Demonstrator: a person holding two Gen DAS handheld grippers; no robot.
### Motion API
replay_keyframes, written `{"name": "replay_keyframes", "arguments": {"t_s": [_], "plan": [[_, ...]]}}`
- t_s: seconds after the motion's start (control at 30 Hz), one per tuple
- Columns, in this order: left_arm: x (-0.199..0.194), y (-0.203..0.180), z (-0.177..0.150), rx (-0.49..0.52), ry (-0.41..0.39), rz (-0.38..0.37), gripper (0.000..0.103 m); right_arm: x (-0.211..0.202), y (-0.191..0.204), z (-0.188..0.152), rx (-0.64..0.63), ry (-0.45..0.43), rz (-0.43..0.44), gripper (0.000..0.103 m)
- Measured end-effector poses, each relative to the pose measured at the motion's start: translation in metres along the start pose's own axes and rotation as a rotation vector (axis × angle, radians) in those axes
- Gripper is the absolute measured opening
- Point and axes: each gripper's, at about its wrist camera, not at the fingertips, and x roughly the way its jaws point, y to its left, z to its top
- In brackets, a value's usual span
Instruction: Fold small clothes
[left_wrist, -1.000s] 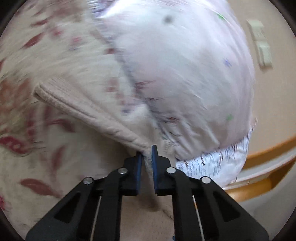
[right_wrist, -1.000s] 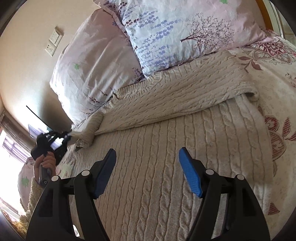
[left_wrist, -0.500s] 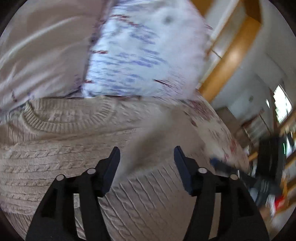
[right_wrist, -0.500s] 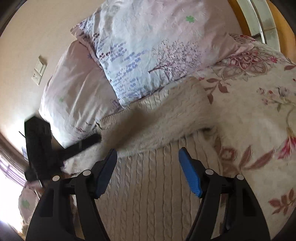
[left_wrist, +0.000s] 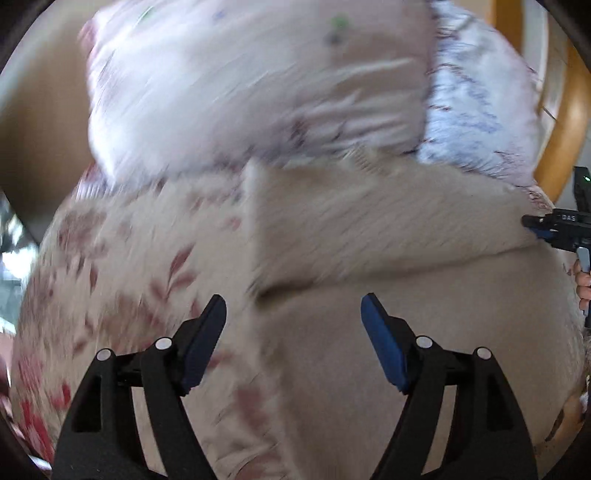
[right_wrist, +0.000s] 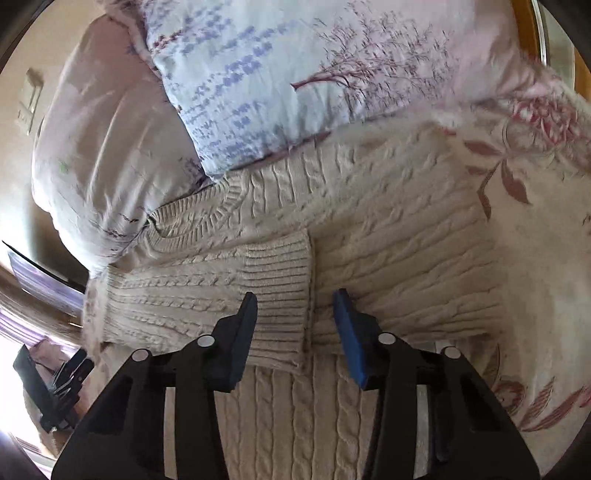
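A cream cable-knit sweater (right_wrist: 388, 229) lies flat on the bed, collar toward the pillows. One sleeve is folded across its body, with the ribbed cuff (right_wrist: 280, 288) lying between the jaws of my right gripper (right_wrist: 297, 321), which is open just above it. My left gripper (left_wrist: 293, 332) is open and empty above the sweater (left_wrist: 369, 229), in a blurred view. The right gripper (left_wrist: 554, 229) shows at the right edge of the left wrist view, and the left gripper (right_wrist: 55, 384) at the lower left of the right wrist view.
Two floral pillows (right_wrist: 295, 66) (right_wrist: 99, 147) lie against the wall beyond the sweater. A flowered bedspread (right_wrist: 535, 240) covers the bed around it. A wooden bed frame (left_wrist: 565, 122) runs along the right. Light switches (right_wrist: 31, 99) sit on the wall.
My left gripper let go of the sleeve, opened and swung away. The sleeve now lies folded across the sweater. My right gripper has narrowed and come down over the cuff.
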Motion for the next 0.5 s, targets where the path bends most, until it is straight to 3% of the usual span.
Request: {"name": "replay_keyframes", "arguments": {"t_s": [0.03, 0.07, 0.13, 0.33, 0.4, 0.5], "plan": [[0.002, 0.008, -0.008, -0.025, 0.021, -0.019, 0.075, 0.002, 0.005, -0.002, -0.026, 0.009, 0.003, 0.014], [0.002, 0.013, -0.013, -0.034, 0.029, -0.032, 0.075, 0.003, 0.007, -0.002, -0.03, 0.022, 0.019, 0.01], [0.005, 0.014, -0.017, -0.051, 0.032, -0.07, 0.075, 0.001, 0.016, -0.002, -0.06, 0.006, 0.007, 0.008], [0.016, 0.006, -0.02, -0.069, 0.034, -0.129, 0.075, -0.042, 0.044, 0.019, -0.147, -0.283, -0.054, 0.007], [0.018, 0.003, -0.022, -0.065, 0.039, -0.136, 0.075, -0.031, 0.04, 0.023, -0.142, -0.271, -0.131, 0.007], [0.021, 0.0, -0.025, -0.066, 0.05, -0.143, 0.075, 0.004, 0.017, 0.023, -0.056, -0.132, -0.183, 0.007]]}}
